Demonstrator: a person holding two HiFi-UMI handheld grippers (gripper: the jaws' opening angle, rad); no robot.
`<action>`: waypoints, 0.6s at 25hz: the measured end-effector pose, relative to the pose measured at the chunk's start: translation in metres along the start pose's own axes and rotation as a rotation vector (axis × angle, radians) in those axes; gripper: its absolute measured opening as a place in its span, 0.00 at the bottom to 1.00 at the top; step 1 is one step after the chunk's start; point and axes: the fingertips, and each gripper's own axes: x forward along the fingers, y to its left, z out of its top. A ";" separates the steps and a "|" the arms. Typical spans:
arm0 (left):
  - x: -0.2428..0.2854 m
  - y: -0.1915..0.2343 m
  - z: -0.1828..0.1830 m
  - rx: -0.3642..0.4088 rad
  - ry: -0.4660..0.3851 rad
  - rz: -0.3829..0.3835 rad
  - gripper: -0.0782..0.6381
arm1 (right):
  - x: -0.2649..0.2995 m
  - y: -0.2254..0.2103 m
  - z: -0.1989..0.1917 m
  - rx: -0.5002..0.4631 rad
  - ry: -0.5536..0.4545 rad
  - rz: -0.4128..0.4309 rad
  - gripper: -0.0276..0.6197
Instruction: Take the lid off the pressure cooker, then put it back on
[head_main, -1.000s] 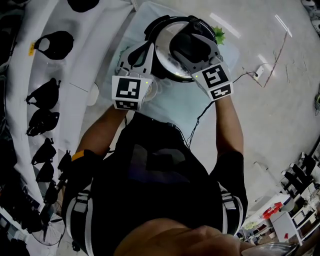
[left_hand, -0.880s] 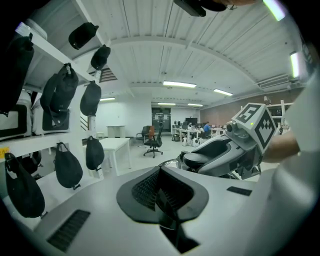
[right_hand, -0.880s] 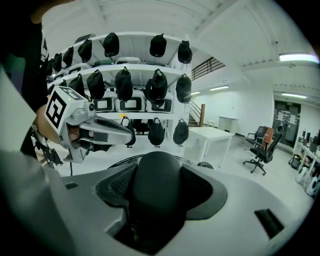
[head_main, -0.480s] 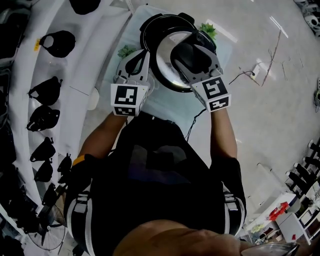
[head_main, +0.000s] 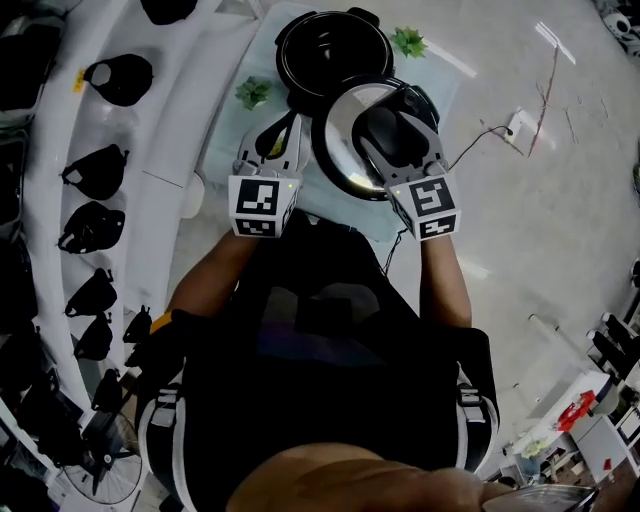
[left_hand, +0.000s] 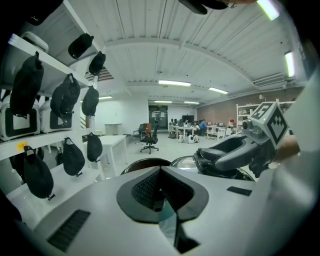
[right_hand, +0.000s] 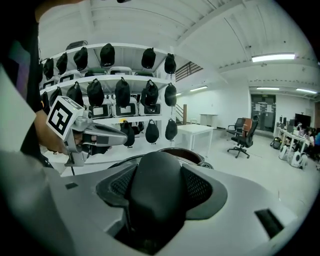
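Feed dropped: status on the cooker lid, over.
Right gripper shut on lid, lid off pot. Left gripper shut, empty. Nothing blocking pot.

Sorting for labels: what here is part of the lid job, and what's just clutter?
Job: silver round lid with black handle, clamped in the right tongs; open black pressure cooker pot; left tongs, shut and empty.
Lying about: small green plant left of the pot, a second right of it; black bags on white shelves; white power socket on the floor.
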 end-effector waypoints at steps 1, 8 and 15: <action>-0.003 -0.004 -0.004 0.003 0.004 -0.013 0.12 | -0.005 0.004 -0.005 0.009 0.003 -0.014 0.49; -0.020 -0.023 -0.034 0.027 0.044 -0.132 0.12 | -0.033 0.024 -0.042 0.087 0.038 -0.147 0.49; -0.042 -0.025 -0.079 0.051 0.088 -0.211 0.12 | -0.030 0.054 -0.094 0.157 0.098 -0.244 0.49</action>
